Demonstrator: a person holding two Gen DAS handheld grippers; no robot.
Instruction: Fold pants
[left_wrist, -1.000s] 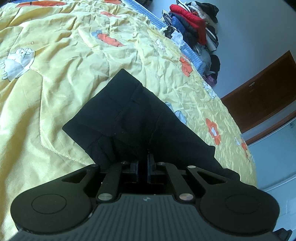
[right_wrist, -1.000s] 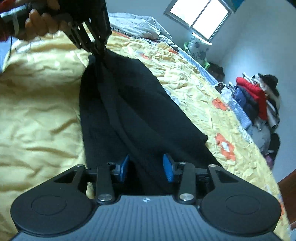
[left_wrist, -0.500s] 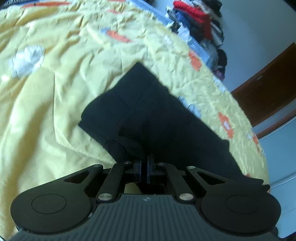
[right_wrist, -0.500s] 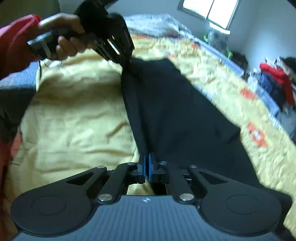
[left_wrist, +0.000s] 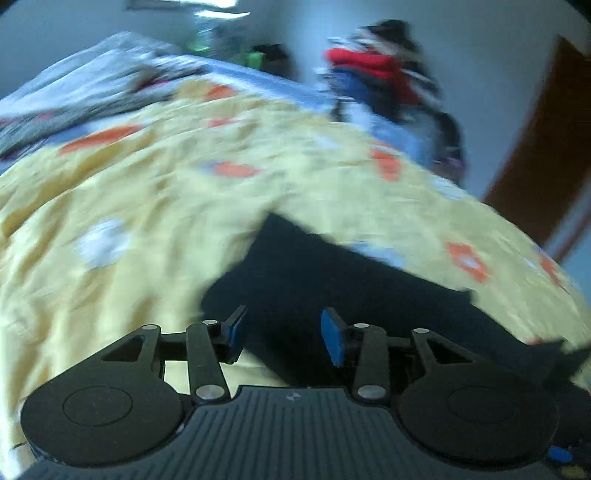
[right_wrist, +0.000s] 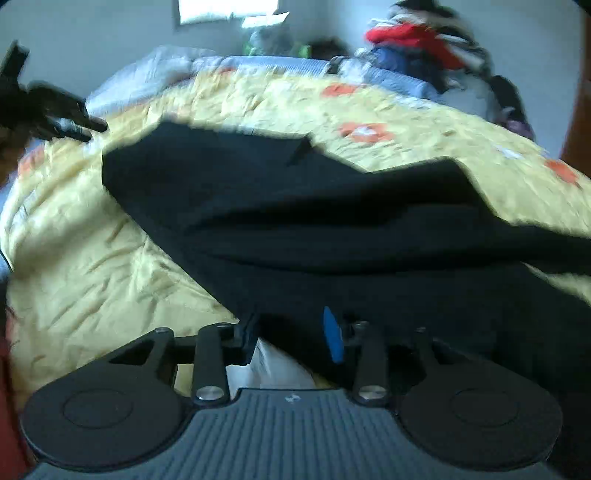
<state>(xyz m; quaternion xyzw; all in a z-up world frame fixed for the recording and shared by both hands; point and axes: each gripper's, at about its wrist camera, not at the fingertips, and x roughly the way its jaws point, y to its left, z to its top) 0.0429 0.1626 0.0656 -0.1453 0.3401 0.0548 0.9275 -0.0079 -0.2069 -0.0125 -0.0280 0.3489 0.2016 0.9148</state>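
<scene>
The black pants (right_wrist: 295, 206) lie folded lengthwise on the yellow quilt (right_wrist: 92, 266), also seen in the left wrist view (left_wrist: 332, 280). My left gripper (left_wrist: 282, 338) is open, its blue pads apart over the near edge of the pants, holding nothing. My right gripper (right_wrist: 291, 332) is open over the pants' near edge; the cloth lies between and past its pads. The left gripper also shows at the far left of the right wrist view (right_wrist: 74, 125), apart from the pants. Both views are motion-blurred.
The bed's yellow quilt (left_wrist: 147, 206) has orange and white prints. A pile of clothes (left_wrist: 384, 74) with a red jacket sits past the bed's far side. A brown door (left_wrist: 546, 147) is at right. A window (right_wrist: 225, 9) is behind the bed.
Both grippers were shut on the pants half a second ago and have opened, letting go. Both have swung round and pulled back; the left gripper now sits away from the pants.
</scene>
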